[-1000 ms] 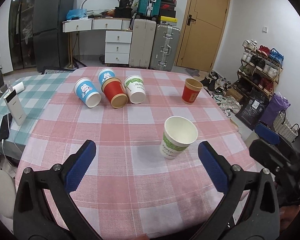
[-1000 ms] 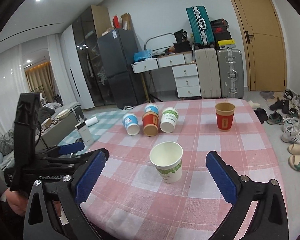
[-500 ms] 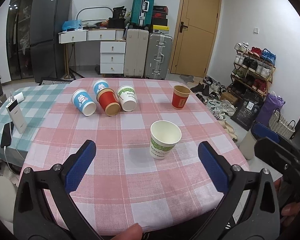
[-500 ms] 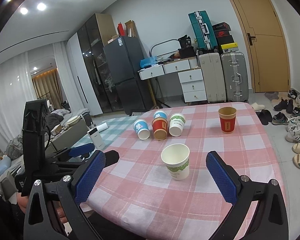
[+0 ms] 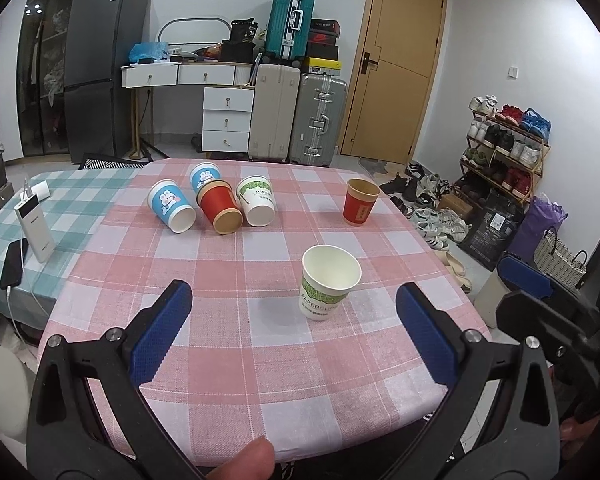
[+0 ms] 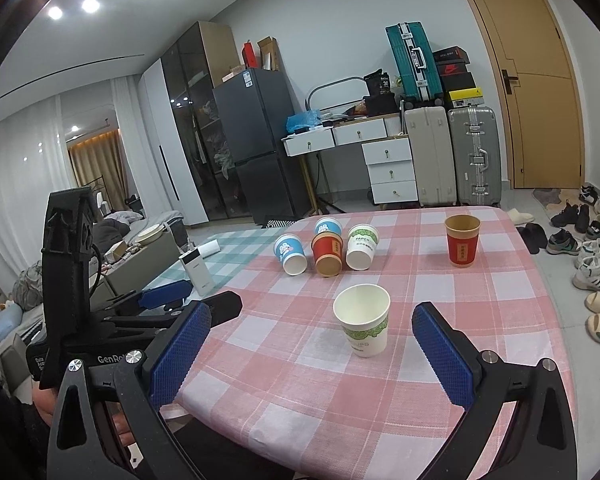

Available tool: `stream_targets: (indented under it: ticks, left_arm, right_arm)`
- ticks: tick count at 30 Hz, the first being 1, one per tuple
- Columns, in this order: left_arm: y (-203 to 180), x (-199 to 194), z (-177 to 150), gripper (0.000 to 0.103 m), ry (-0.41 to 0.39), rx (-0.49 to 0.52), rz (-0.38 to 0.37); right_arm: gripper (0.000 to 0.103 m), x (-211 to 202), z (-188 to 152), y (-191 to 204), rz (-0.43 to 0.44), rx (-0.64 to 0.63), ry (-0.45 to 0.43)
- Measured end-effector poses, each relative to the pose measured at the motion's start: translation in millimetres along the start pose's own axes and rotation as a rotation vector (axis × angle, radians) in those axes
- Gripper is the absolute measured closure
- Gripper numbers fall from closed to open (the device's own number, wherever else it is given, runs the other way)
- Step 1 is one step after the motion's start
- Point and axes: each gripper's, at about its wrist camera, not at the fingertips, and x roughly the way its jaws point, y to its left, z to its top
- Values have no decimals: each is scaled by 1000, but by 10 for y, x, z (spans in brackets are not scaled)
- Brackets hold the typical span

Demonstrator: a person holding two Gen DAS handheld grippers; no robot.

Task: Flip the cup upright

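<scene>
The white cup with green print (image 5: 329, 280) stands upright, mouth up, on the pink checked cloth of the desk (image 5: 260, 360), at the near right of centre. The left claw (image 5: 296, 336) is spread wide with nothing between its blue pads, and it sits nearer the desk's near edge than a second ago: the cup now appears further away and more of the near cloth shows. The right claw (image 6: 312, 348) is likewise wide open and empty, and it too has drawn back and risen, so more of the ceiling lights and far room come into its view than before.

At the far left of the desk, three cups lie on their sides with mouths toward the near side: a blue cup (image 5: 170, 206), a red cup (image 5: 220, 211) just beside it, and a white cup with green lettering (image 5: 256, 200) touching the red one. Another blue cup (image 5: 204, 174) sits behind them; I cannot tell whether it stands or lies. A red cup with a brown rim (image 5: 361, 202) stands upright at the far right. None of these has shifted since the earlier frames.
</scene>
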Motion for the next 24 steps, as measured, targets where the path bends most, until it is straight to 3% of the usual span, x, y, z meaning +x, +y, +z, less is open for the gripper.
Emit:
stream_targets:
  ticks: [24]
  left_arm:
    - [14,145,-60,1,22,8,12]
  right_arm:
    - [0,16,5,25,13,0,5]
